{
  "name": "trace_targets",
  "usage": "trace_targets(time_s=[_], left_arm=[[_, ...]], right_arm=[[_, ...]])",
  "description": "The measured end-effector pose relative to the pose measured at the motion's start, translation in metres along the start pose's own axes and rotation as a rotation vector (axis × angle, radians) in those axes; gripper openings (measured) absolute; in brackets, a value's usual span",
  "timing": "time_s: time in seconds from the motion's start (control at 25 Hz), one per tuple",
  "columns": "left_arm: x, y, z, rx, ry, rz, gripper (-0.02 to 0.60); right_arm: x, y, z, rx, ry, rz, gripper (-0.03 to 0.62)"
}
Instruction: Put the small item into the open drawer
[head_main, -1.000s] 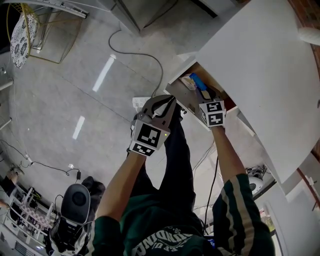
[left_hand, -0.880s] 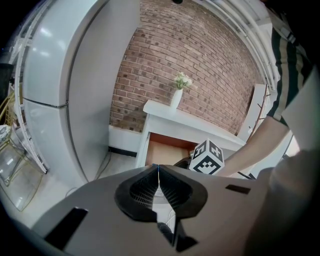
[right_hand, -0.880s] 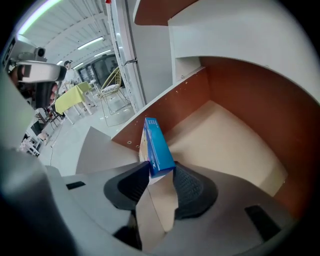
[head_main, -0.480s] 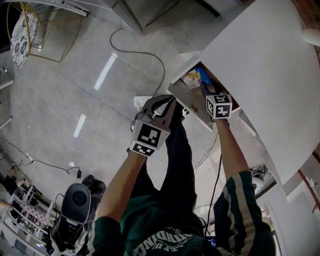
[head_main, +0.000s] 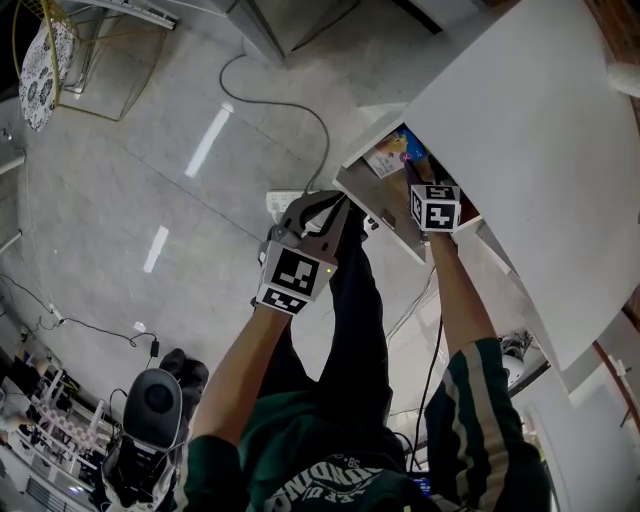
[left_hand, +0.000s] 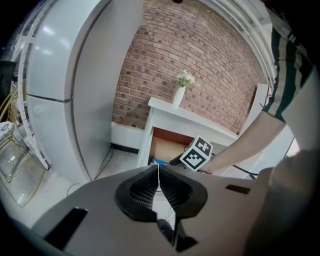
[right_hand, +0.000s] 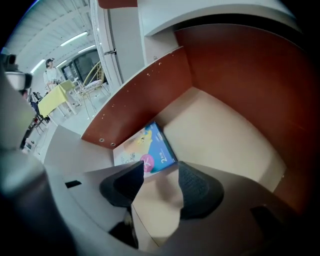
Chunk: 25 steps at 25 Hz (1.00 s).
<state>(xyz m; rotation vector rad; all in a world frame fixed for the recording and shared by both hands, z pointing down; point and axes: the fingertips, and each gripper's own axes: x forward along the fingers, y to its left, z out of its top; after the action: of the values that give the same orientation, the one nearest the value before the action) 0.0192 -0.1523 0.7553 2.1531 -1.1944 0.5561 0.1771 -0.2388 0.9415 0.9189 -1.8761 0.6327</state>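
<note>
The small item, a blue and white packet, lies flat in the near corner of the open wooden drawer. In the head view the packet shows in the drawer just beyond my right gripper. The right gripper hangs over the drawer floor, pointing steeply down. Its jaws have just been opening and stand open with nothing between them. My left gripper is held in front of the drawer, shut and empty, its tips meeting. It sees the drawer and the right gripper's marker cube.
The white cabinet top overhangs the drawer. A vase of flowers stands on it against a brick wall. A white fridge is to the left. A cable and power strip lie on the floor.
The right gripper has moved deeper and lower into the drawer and its jaws have spread. The packet, earlier at its fingers, now lies free on the drawer floor. The left gripper stayed put.
</note>
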Motion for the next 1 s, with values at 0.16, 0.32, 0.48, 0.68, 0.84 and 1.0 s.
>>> trace_targets(time_s=[0.16,0.32,0.48,0.68,0.84,1.0], left_arm=[[-0.006,0.002,0.0,0.006,0.0,0.001,0.018],[-0.013,0.003,-0.004,0.004,0.005,0.0,0.018],[-0.022,0.005,-0.008,0.004,0.019,0.002,0.018],[-0.034,-0.002,0.004,0.022,0.014,-0.004,0.018],[-0.044,-0.013,0.015,0.038,0.014,-0.014,0.018],[-0.063,-0.024,0.033,0.09,-0.015,-0.041,0.018]], right_arm=[[-0.009,0.0,0.003,0.025,-0.032,-0.02,0.188],[-0.024,0.007,0.006,0.033,-0.046,-0.017,0.087],[-0.042,0.019,0.009,0.044,-0.056,-0.012,0.037],[-0.069,0.034,0.005,0.062,-0.033,-0.004,0.025],[-0.102,0.048,0.009,0.102,-0.059,-0.004,0.026],[-0.139,0.065,0.032,0.118,-0.134,-0.005,0.025]])
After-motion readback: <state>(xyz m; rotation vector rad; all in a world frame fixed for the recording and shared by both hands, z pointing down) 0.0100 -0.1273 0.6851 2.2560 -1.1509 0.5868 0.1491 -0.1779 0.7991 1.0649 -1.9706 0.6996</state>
